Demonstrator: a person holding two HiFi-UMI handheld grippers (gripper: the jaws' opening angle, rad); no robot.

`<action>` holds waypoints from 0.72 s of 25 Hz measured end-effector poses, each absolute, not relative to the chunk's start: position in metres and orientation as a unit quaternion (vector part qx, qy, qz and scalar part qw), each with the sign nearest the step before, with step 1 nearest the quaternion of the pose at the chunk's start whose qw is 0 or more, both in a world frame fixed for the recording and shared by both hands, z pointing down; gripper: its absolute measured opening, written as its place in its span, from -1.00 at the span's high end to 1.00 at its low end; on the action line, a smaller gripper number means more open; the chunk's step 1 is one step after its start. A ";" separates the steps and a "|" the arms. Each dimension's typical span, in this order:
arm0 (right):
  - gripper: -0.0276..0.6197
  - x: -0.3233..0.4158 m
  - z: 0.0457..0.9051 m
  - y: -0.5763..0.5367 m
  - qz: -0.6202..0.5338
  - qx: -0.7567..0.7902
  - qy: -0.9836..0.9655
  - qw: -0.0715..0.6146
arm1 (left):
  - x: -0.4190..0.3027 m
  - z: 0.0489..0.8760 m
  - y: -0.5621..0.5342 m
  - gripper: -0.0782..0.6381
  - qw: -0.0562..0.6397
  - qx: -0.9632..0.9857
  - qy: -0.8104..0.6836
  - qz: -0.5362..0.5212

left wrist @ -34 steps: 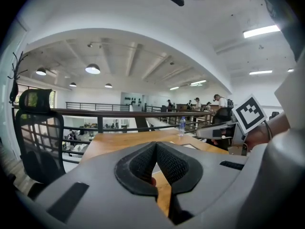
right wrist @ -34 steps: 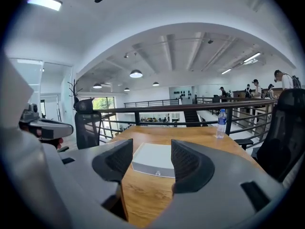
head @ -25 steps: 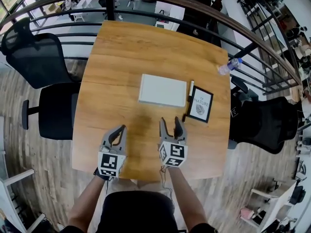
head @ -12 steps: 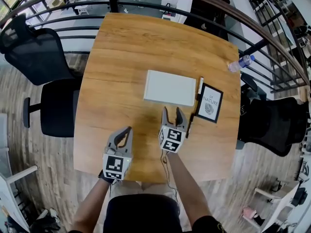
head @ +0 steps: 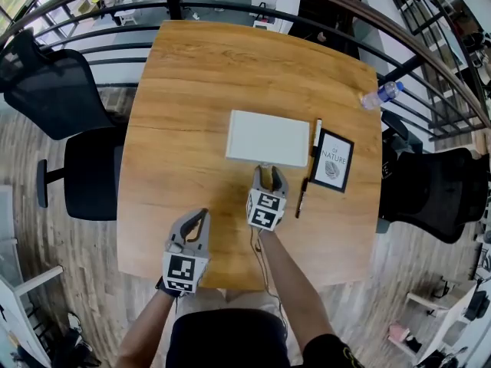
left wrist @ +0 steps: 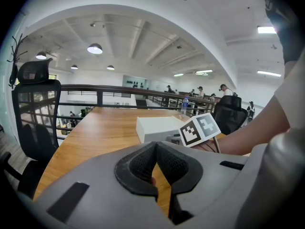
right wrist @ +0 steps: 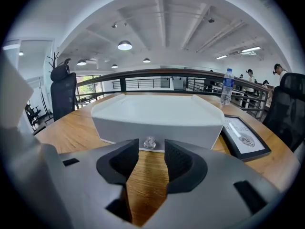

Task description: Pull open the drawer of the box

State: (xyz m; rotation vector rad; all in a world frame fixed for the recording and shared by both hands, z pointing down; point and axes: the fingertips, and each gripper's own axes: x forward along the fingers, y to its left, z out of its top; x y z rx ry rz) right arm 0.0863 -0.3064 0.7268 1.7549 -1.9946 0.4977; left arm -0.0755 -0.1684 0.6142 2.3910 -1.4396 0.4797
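A flat white box (head: 267, 138) lies in the middle of the wooden table (head: 184, 90). Its drawer front (right wrist: 157, 130) faces me and carries a small clear knob (right wrist: 149, 142). My right gripper (head: 267, 176) has its tips right at that front. In the right gripper view, the knob sits just ahead of the gap between the pads (right wrist: 123, 162). The jaws are closing and do not touch the knob. My left gripper (head: 198, 219) hovers nearer the table's front edge, apart from the box, with its pads (left wrist: 143, 163) together and nothing between them.
A black-framed picture (head: 331, 162) lies right of the box, with a white marker (head: 317, 135) and a black pen (head: 301, 196) beside it. A water bottle (head: 380, 96) lies at the right edge. Black office chairs (head: 57, 90) stand on both sides, and a railing (head: 307, 2) runs behind.
My right gripper has moved forward to the box's front and its jaws have narrowed. My left gripper has drifted back toward the near edge.
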 end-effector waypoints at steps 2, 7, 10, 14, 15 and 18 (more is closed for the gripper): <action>0.44 0.085 0.728 -0.309 0.176 0.635 -0.720 0.218 | -0.076 0.616 -0.167 0.73 0.155 0.834 -0.501 0.169; 0.53 0.083 0.733 -0.310 0.180 0.635 -0.717 0.227 | -0.079 0.617 -0.166 0.73 0.157 0.834 -0.502 0.169; 0.63 0.084 0.735 -0.311 0.173 0.638 -0.715 0.228 | -0.079 0.618 -0.165 0.73 0.156 0.834 -0.502 0.169; 0.69 0.082 0.732 -0.310 0.178 0.636 -0.714 0.232 | -0.078 0.619 -0.163 0.73 0.157 0.833 -0.502 0.168; 0.69 0.081 0.731 -0.310 0.181 0.636 -0.714 0.233 | -0.078 0.619 -0.163 0.73 0.158 0.833 -0.502 0.168; 0.69 0.082 0.732 -0.309 0.184 0.637 -0.712 0.232 | -0.079 0.618 -0.161 0.73 0.157 0.834 -0.502 0.169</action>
